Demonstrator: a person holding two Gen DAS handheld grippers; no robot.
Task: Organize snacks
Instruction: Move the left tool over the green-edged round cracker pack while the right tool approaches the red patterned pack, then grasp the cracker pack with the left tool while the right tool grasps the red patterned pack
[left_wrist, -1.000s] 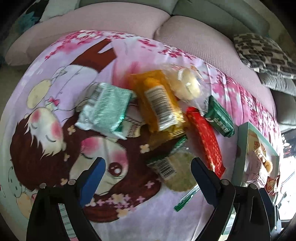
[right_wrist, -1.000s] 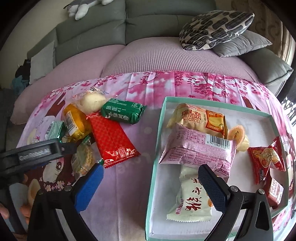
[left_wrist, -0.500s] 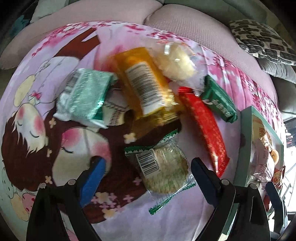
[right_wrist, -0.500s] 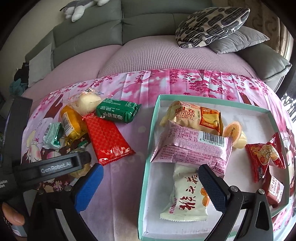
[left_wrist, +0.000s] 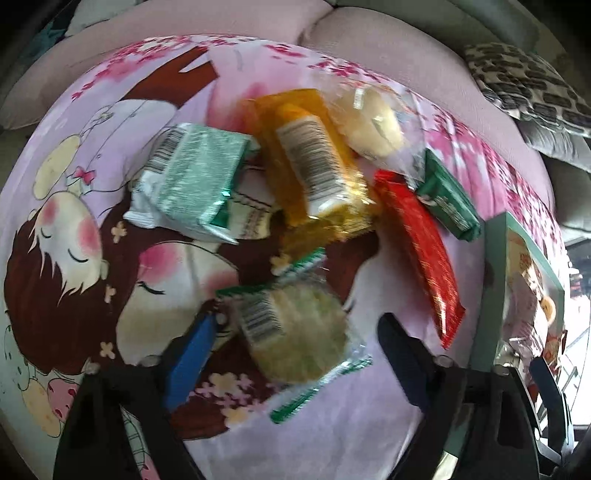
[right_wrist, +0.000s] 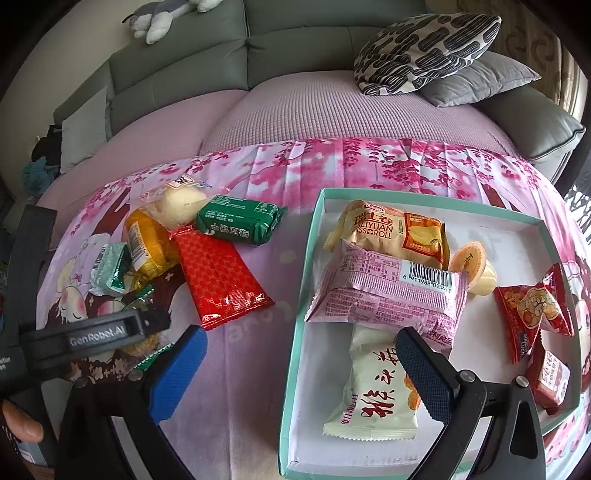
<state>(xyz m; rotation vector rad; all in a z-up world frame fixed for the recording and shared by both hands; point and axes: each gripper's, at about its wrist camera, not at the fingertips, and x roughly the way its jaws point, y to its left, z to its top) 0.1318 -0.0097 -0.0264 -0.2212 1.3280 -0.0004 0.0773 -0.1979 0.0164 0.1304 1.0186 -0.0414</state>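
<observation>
The left gripper (left_wrist: 295, 343), which a second ago hovered wide above the pile, now closes its jaws around the round pale-green cracker in clear wrap (left_wrist: 295, 328), not yet clamped; transfer to the teal-rimmed box (right_wrist: 306, 280) on the right likely follows. The right gripper (right_wrist: 303, 369) hangs apart, empty.

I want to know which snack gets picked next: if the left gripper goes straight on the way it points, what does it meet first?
Probably the round green-wrapped cake, lying between its closing fingers.
</observation>
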